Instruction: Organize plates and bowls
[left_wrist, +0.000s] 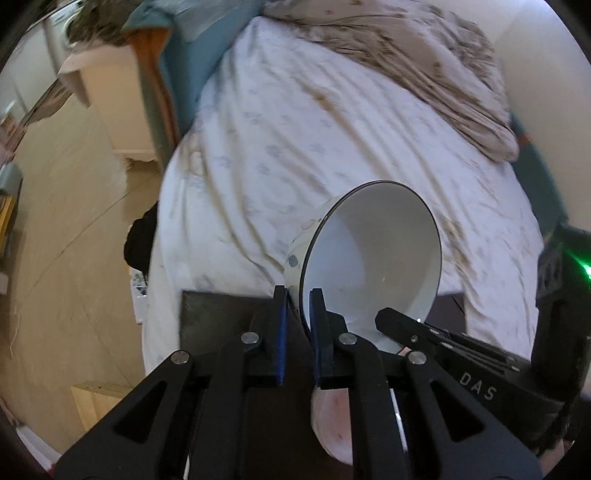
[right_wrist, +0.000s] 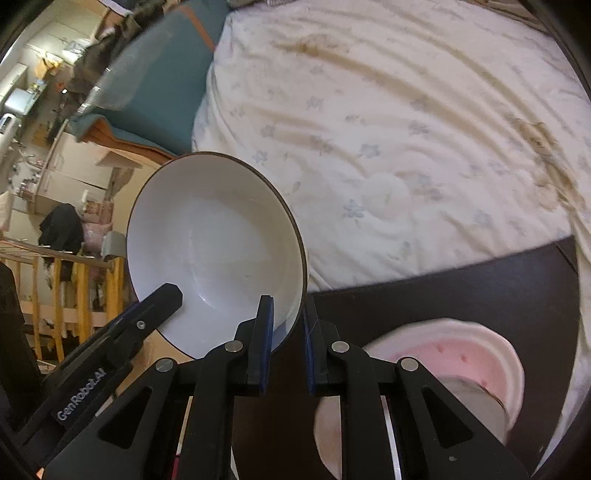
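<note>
A white bowl (left_wrist: 373, 254) with a dark rim is held tilted in the air over the dark table (left_wrist: 221, 314). My left gripper (left_wrist: 297, 321) is shut on its rim. The same bowl (right_wrist: 214, 251) shows in the right wrist view, where my right gripper (right_wrist: 288, 332) is shut on its rim at the other side. The other gripper's finger reaches into the bowl in each view. A pink plate (right_wrist: 461, 354) lies on the dark table (right_wrist: 480, 288) below my right gripper; it also shows in the left wrist view (left_wrist: 332, 417).
A bed with a white flowered sheet (left_wrist: 314, 129) lies just beyond the table. A beige blanket (left_wrist: 424, 55) is bunched at its far end. A wooden floor (left_wrist: 66, 221) and a white cabinet (left_wrist: 110, 103) are to the left. A wooden rack (right_wrist: 74, 288) stands at left.
</note>
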